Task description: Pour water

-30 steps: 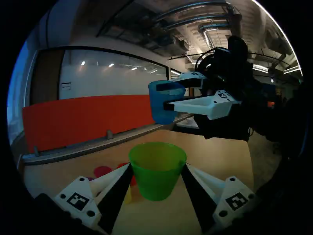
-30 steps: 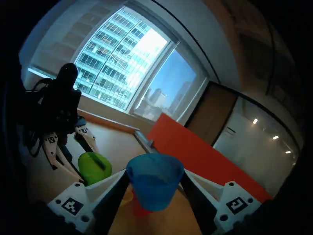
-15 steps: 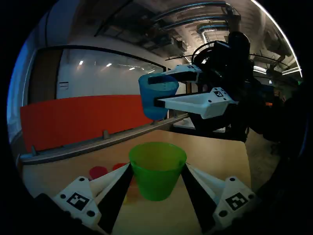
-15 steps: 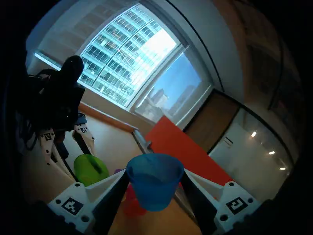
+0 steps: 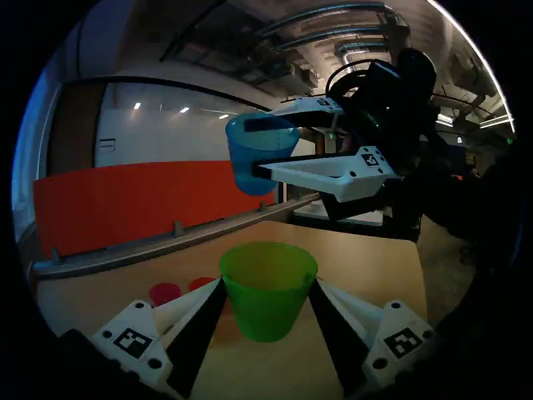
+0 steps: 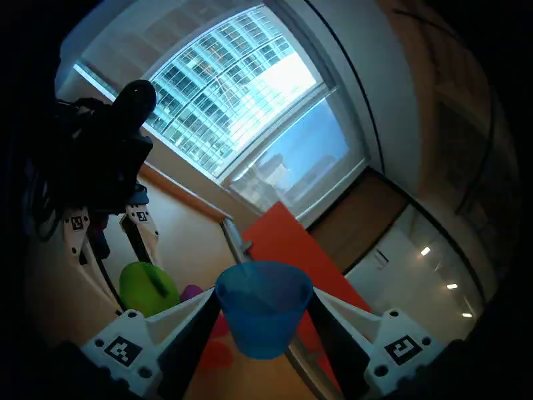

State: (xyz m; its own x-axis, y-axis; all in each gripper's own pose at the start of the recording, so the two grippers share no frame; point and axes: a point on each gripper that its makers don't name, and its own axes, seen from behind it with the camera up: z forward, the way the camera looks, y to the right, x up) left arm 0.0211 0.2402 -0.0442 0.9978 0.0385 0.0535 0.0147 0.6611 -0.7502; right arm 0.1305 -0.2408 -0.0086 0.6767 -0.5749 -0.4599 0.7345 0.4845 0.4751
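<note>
My left gripper (image 5: 266, 300) is shut on a green cup (image 5: 268, 289), held upright just above the wooden table (image 5: 373, 263). Higher up and slightly left of it, the right gripper (image 5: 266, 150) holds a blue cup (image 5: 258, 157), tilted toward the left. In the right gripper view that blue cup (image 6: 264, 306) sits between my fingers with water inside, and my right gripper (image 6: 264, 310) is shut on it. The green cup (image 6: 148, 288) shows lower left there, held by the left gripper (image 6: 123, 257).
Red and pink cups (image 5: 165, 292) stand on the table behind the green cup; a purple one (image 6: 192, 291) and red ones (image 6: 213, 353) show below the blue cup. An orange partition (image 5: 133, 200) runs along the table's far edge. A large window (image 6: 233, 127) lies beyond.
The right gripper has carried the blue cup higher and leftward, closer over the green cup, and tipped it further. The left gripper and the green cup have stayed put.
</note>
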